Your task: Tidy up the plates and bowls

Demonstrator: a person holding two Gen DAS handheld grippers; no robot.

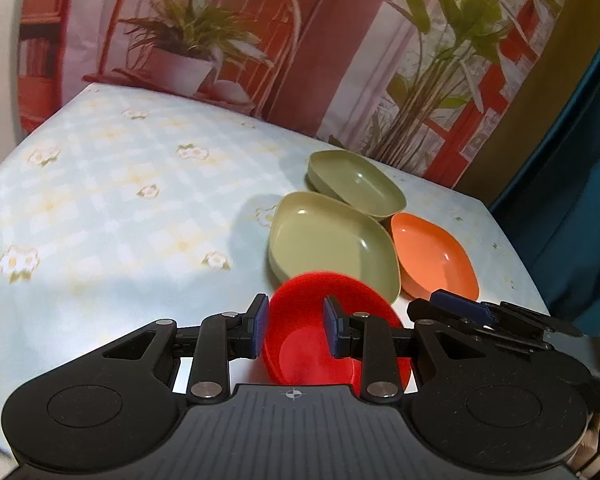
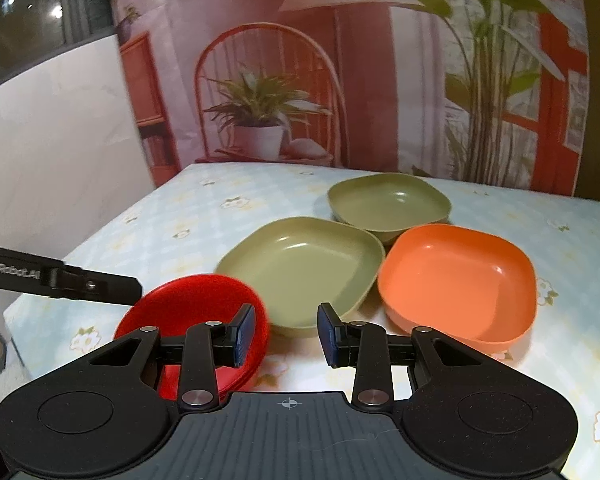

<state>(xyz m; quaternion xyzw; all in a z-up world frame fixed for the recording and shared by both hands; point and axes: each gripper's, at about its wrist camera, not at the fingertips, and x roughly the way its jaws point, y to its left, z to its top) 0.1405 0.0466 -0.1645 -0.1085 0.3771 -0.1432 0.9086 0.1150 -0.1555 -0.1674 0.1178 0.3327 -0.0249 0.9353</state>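
Note:
A red bowl [image 1: 312,352] [image 2: 188,308] sits at the near edge of the table. My left gripper [image 1: 296,328] stands open astride its left wall, with one pad outside and the other inside. Only that gripper's side [image 2: 132,292] shows in the right wrist view, at the bowl's left rim. My right gripper [image 2: 286,334] [image 1: 460,306] is open and empty just right of the red bowl, its left finger [image 2: 244,332] over the bowl's right rim. Behind lie a shallow green plate [image 1: 328,240] [image 2: 300,264], a deeper green bowl [image 1: 356,184] [image 2: 388,204] and an orange bowl [image 1: 432,256] [image 2: 456,276], edges touching.
The table wears a pale checked cloth with flowers [image 1: 120,200] [image 2: 204,208]. A printed backdrop of a chair and plants [image 1: 220,40] hangs behind it. A white panel [image 2: 60,140] stands to the left and teal fabric [image 1: 572,200] to the right.

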